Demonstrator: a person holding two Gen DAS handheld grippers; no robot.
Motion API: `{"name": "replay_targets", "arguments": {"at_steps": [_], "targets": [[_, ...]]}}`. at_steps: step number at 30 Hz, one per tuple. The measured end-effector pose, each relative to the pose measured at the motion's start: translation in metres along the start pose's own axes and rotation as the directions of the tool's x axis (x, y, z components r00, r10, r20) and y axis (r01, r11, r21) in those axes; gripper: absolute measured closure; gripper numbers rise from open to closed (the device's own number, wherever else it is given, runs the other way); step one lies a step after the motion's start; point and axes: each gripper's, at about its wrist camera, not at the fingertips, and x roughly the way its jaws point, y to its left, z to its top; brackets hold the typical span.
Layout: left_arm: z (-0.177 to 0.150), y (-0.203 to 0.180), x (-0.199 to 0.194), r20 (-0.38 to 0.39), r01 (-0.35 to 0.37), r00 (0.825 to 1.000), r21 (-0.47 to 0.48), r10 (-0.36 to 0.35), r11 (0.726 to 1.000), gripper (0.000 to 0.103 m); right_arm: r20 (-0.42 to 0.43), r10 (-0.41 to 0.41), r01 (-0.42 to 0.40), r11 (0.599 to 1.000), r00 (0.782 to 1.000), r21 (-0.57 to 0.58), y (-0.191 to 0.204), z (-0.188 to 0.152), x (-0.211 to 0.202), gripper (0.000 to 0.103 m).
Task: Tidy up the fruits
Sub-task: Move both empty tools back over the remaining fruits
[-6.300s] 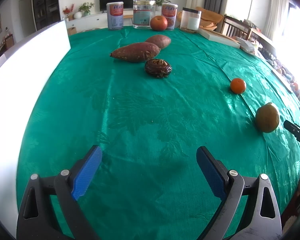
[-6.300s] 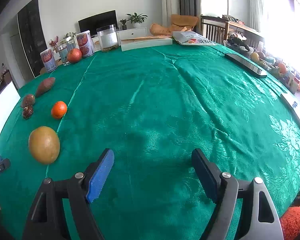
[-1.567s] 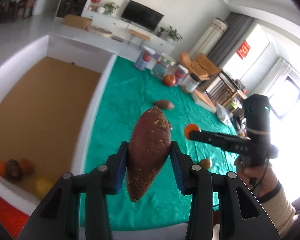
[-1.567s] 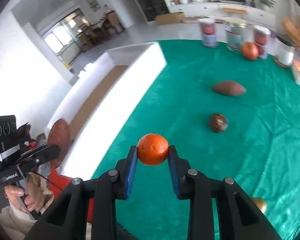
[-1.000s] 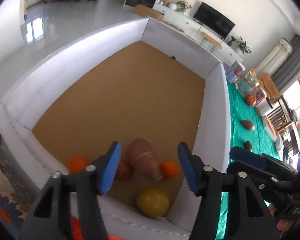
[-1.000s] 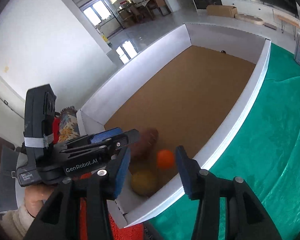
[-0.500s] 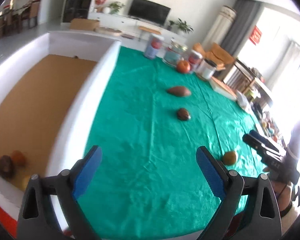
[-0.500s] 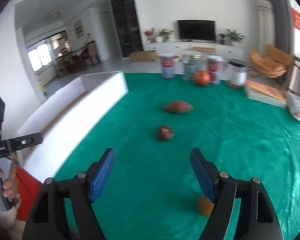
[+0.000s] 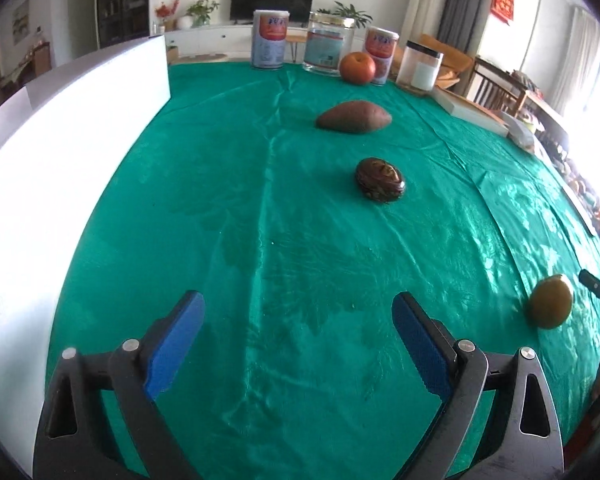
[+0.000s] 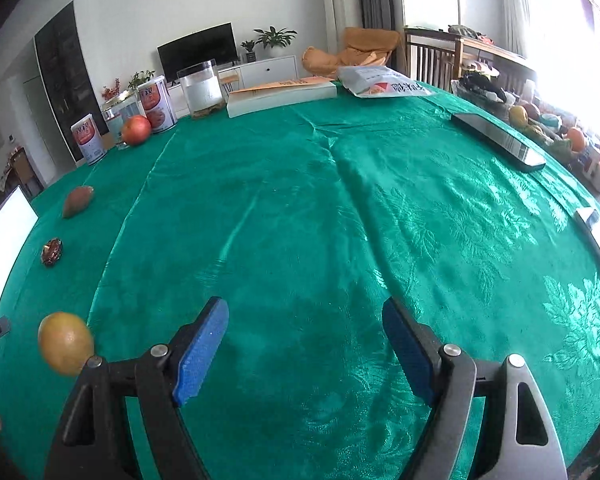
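On the green tablecloth point(image 9: 260, 200) lie a brown sweet potato point(image 9: 354, 117), a dark wrinkled fruit point(image 9: 380, 180) nearer to me and a yellow-green round fruit point(image 9: 550, 306) at the right. A red apple point(image 9: 357, 68) sits among the jars at the back. My left gripper point(image 9: 296, 344) is open over bare cloth, nothing between its blue pads. My right gripper point(image 10: 304, 354) is open too, empty, with the yellow-green fruit point(image 10: 65, 343) just left of its left finger. The sweet potato point(image 10: 77, 201), the dark fruit point(image 10: 52, 252) and the apple point(image 10: 136, 129) lie further off at the left.
The white wall of the box point(image 9: 60, 140) runs along the table's left side. Tins and jars point(image 9: 328, 50) stand at the far edge. A flat white box point(image 10: 280, 96), a bag point(image 10: 380, 86) and a phone point(image 10: 498, 140) lie at the far right.
Both grippers let go of the sweet potato and the orange into the box, opened wide, and swung back over the green cloth, lower and closer to it than half a second ago.
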Motion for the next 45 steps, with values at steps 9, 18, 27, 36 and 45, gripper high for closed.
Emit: {"name": "replay_targets", "arguments": {"at_steps": [9, 18, 27, 36, 45], "targets": [[0.000, 0.002, 0.009, -0.016, -0.028, 0.999, -0.003, 0.028, 1.000, 0.007, -0.005, -0.007, 0.006, 0.999, 1.000, -0.047, 0.016, -0.003, 0.012, 0.023], [0.000, -0.002, 0.012, -0.030, -0.033, 0.999, 0.012, 0.033, 0.999, 0.002, -0.020, -0.014, 0.013, 0.999, 1.000, -0.036, 0.015, -0.005, 0.016, 0.023], [0.000, -0.004, 0.013, -0.034, -0.041, 0.999, 0.019, 0.042, 0.999, 0.001, -0.021, -0.014, 0.013, 0.999, 1.000, -0.033, 0.015, -0.006, 0.015, 0.023], [0.000, -0.005, 0.015, -0.039, -0.052, 0.998, 0.030, 0.053, 0.998, 0.001, -0.018, -0.003, 0.002, 1.000, 1.000, -0.025, 0.015, -0.006, 0.015, 0.023], [0.000, -0.005, 0.014, -0.039, -0.053, 0.998, 0.031, 0.054, 0.998, 0.001, -0.018, -0.002, 0.002, 1.000, 1.000, -0.026, 0.015, -0.006, 0.015, 0.023]]}}
